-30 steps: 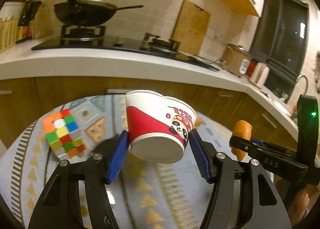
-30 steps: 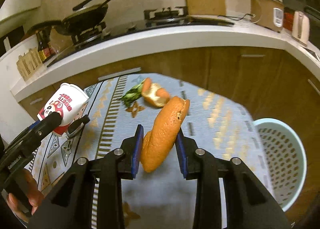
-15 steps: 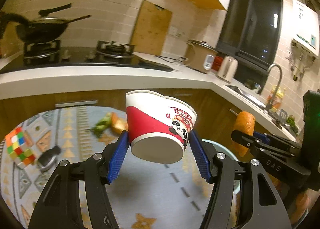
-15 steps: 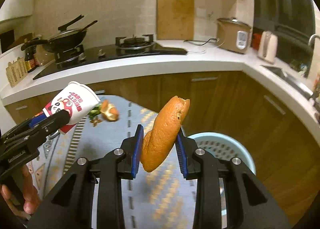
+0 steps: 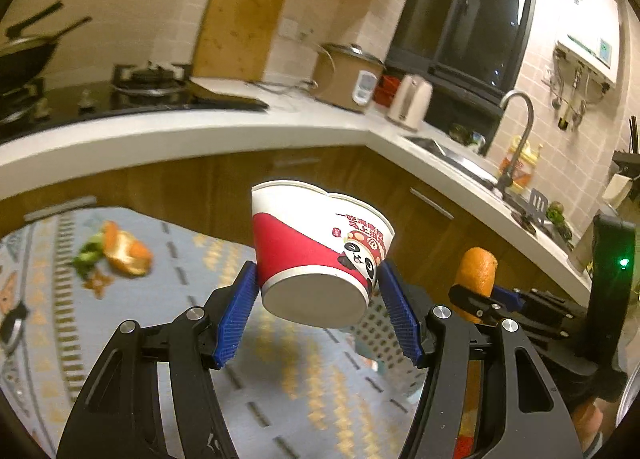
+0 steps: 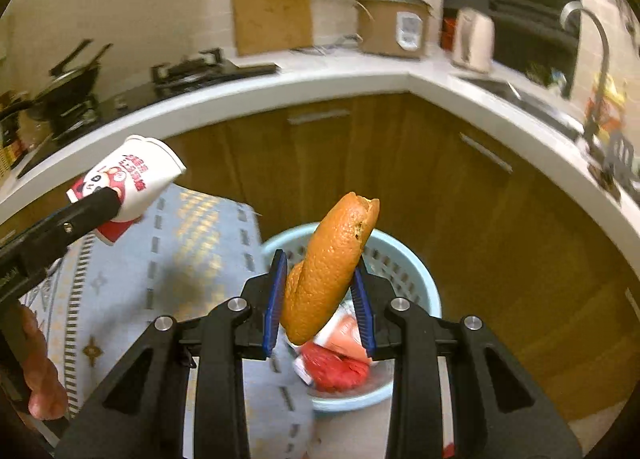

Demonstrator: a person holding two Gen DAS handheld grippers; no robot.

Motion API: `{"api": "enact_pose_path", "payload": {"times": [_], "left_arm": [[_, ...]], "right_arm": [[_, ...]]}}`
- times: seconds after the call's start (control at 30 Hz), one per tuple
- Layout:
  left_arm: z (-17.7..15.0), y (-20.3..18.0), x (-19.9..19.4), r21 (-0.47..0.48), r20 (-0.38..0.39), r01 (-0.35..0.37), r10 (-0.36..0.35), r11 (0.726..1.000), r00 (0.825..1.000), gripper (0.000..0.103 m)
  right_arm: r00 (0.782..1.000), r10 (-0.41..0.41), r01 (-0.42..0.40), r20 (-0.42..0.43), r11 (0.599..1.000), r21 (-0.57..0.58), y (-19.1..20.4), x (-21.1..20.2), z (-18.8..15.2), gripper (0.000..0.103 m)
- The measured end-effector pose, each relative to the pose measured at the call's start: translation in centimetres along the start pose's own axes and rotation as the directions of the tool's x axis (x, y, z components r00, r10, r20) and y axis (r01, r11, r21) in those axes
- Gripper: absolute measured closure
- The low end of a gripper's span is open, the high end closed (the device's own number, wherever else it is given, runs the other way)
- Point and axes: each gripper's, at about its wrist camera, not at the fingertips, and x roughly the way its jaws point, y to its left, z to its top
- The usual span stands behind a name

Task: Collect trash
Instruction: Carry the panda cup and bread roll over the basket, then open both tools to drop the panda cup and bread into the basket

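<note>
Now orange peel [image 6: 328, 271] clamped between right fingers [image 6: 276, 299], above basket [image 6: 416, 271].

Black tool [image 5: 318, 313] with ribbed blue pads [image 5: 236, 315], silver screws

A home kitchen. A white L-shaped surface [image 5: 224, 127] runs over brown wood cabinets [image 6: 360, 163]. On it, left of the corner, sits a gas hob [image 5: 148, 79] with a wok [image 5: 24, 55] at the far left. A wooden cutting board [image 5: 240, 27] leans on the tiled wall behind the hob. Right of the board stand a rice cooker [image 5: 348, 75] and a kettle [image 5: 410, 101]. Past the corner, a sink with a curved tap [image 5: 520, 127] sits under a dark window [image 5: 468, 19]. A water heater [image 5: 588, 23] hangs on the wall right of the window. A patterned rug [image 5: 280, 359] covers the floor below the cabinets.
</note>
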Motion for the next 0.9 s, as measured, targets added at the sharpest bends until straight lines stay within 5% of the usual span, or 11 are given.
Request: {"api": "enact_pose_path", "payload": {"times": [0.33, 0.5, 0.6, 0.9], "left_arm": [[-1.4, -3.1, 7.0, 0.002, -0.134, 0.046, -0.045, 0.999, 0.990, 0.043], [-1.6, -3.8, 9.1, -0.006, -0.172, 0.061, -0.061, 0.998, 0.983, 0.041], [-1.4, -3.6, 9.9, -0.021, -0.183, 0.059, -0.062, 0.998, 0.981, 0.031], [-1.3, -1.9, 8.5, -0.048, -0.149, 0.049, -0.055, 0.998, 0.987, 0.030]], "right_arm": [[0.990, 0.036, -0.019, -0.138, 0.992, 0.122, -4.9, 4.9, -1.7, 0.073], [0.982, 0.062, -0.032, -0.181, 0.987, 0.160, -6.0, 6.5, -2.2, 0.063], [0.982, 0.058, -0.030, -0.177, 0.988, 0.154, -6.2, 6.7, -2.2, 0.042], [0.989, 0.053, -0.031, -0.139, 0.987, 0.155, -6.2, 6.1, -1.5, 0.042]]}}
